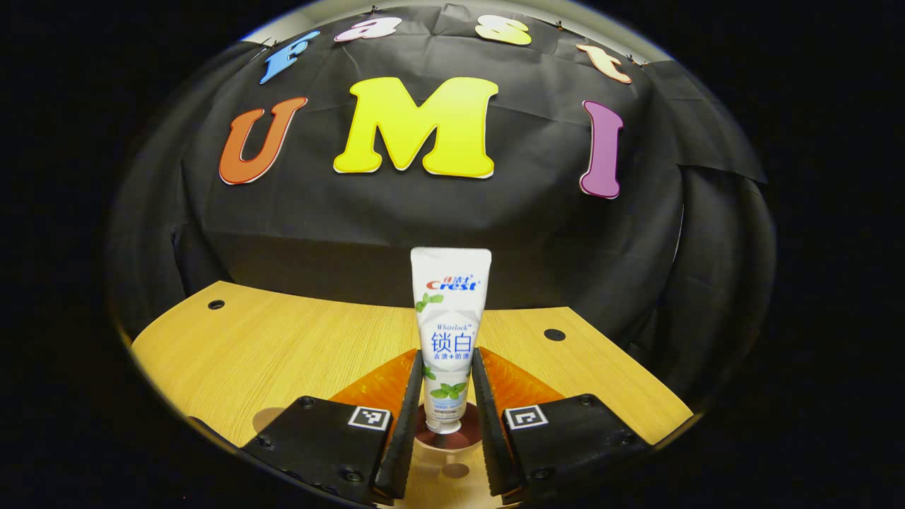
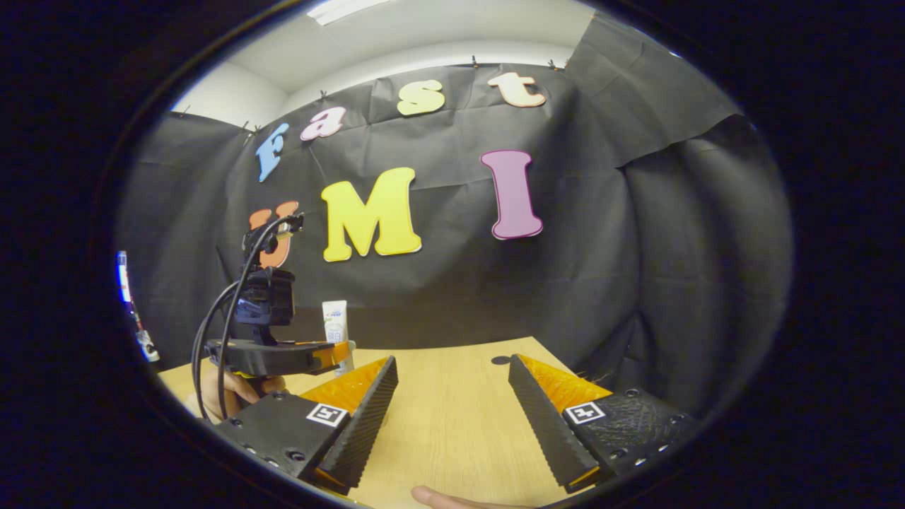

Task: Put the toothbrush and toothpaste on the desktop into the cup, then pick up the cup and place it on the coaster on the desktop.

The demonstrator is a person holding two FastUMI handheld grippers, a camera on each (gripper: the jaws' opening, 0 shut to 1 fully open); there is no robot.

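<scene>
Both fingers point(image 1: 413, 403) clamp toothpaste point(image 1: 448, 332) upright — raised.

The toothpaste tube point(image 1: 448, 332) carried readable print: "Crest" near its top, "Whitelock" below that, then the large characters "锁白". Smaller lines under those were too tiny to read.

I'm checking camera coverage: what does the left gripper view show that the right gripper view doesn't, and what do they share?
Left gripper view alone: the left gripper closed on the upright toothpaste, cap down, seen close up. Right gripper view alone: the right gripper open over bare wood, a hand holding the other gripper, and a fingertip at the bottom edge. Shared: the toothpaste and the wooden desktop.
</scene>
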